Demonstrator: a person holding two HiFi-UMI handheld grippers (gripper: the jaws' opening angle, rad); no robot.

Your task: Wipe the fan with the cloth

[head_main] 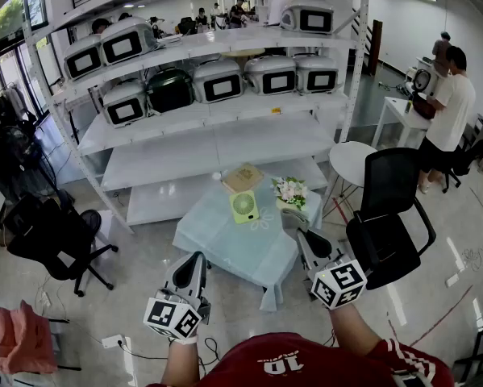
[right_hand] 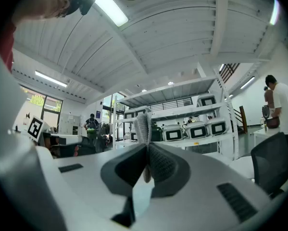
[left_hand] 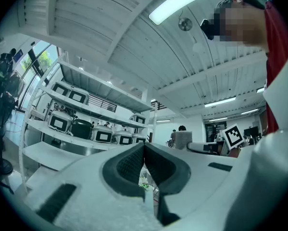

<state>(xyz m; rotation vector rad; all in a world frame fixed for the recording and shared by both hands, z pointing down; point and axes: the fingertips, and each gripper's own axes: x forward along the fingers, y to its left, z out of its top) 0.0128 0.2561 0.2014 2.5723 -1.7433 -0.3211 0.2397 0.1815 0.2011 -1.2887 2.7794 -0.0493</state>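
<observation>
A tall white shelving unit loaded with boxy appliances is filling the far side of the room, and in front of it a low table under a pale blue cover is standing between two black office chairs. The small green fan is sitting upright near the table's far edge, facing the person, just in front of a flat tan box and just beside a bunch of flowers on its right. Both grippers are being held out low in front of the person, on the near side of the table and well apart from the fan. The left gripper is carrying nothing, its jaws pressed together with only the room showing past them. The right gripper is also squeezing closed, pinching what is looking like a grey ribbed cloth, a strip of which is sticking up past its tips. Judging by this, the cloth is already in hand but the wiping is not yet under way: the fan is standing untouched, so the reach to it and all of the wiping are remaining.
</observation>
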